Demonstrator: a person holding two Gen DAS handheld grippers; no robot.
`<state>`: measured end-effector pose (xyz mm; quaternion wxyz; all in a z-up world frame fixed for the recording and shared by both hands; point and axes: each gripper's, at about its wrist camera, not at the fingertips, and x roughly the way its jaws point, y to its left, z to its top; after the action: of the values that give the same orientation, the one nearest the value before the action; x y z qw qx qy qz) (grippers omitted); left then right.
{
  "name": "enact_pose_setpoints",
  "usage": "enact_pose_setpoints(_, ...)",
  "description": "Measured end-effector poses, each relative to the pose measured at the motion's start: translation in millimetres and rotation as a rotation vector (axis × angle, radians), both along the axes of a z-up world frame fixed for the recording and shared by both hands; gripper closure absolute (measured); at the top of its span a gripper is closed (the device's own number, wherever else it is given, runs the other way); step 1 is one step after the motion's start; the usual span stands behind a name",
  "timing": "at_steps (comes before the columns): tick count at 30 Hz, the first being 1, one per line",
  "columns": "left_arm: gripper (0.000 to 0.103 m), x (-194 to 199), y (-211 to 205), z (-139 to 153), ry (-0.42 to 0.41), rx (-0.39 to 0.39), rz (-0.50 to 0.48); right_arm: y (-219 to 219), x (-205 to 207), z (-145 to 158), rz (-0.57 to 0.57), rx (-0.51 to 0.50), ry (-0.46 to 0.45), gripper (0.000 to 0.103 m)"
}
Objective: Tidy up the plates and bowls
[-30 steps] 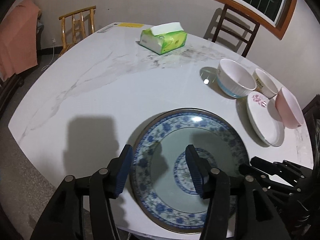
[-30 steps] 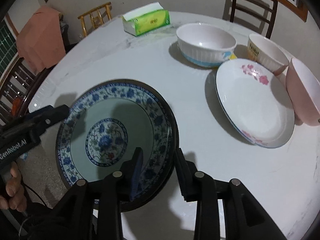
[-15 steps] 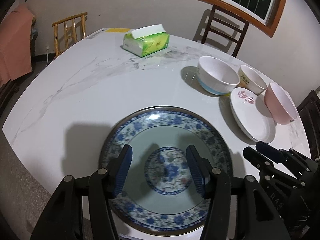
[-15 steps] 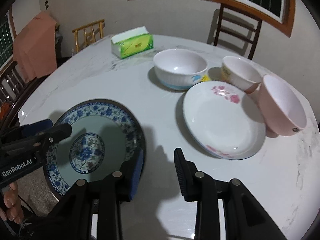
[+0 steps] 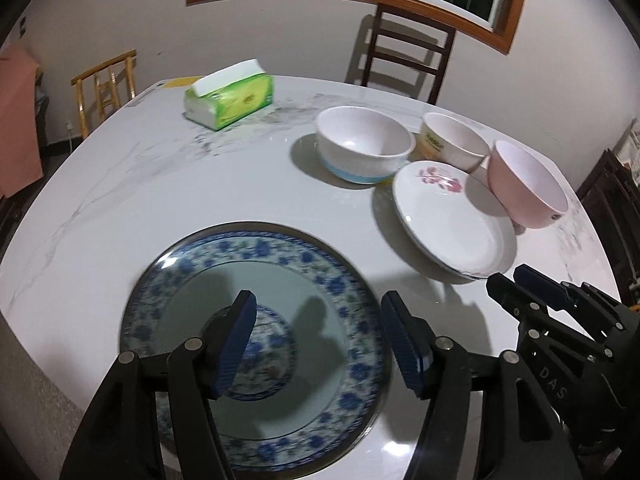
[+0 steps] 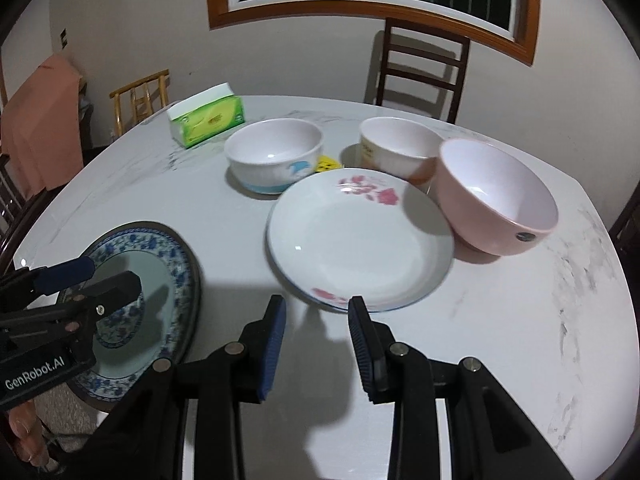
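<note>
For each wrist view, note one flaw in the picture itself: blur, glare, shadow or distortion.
Left wrist view: the blue patterned plate is motion-smeared, with gripper shadows across it. Right wrist view: fisheye bends the window frame; a small glint sits on the white flowered plate.

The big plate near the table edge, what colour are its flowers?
Blue flowers on the big plate, ringing the rim and centre, around a pale grey-green band. The left wrist view shows it best.
</note>
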<state>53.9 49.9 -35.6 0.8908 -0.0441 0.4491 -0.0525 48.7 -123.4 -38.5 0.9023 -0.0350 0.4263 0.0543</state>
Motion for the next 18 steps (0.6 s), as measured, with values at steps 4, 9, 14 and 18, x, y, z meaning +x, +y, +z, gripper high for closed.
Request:
enact_pose_setpoints(4,0.042,5,-14,0,-0.009,-0.001,-0.017,-17,-1,-1,-0.026,0.011,-0.013,0.07)
enact_pose_setpoints(9,0.041,13,-29,-2,-0.03,0.004,-0.026,-41,1,-4,-0.059,0.027,-0.031,0.07)
enact_pose_setpoints(14,0.039,23,-42,-5,-0.046,0.012,-0.037,-61,4,-8,-0.084,0.047,-0.039,0.07)
enact_pose_setpoints(18,0.039,32,-52,-7,-0.047,0.008,-0.057,-78,11,-11,-0.095,0.101,-0.031,0.07)
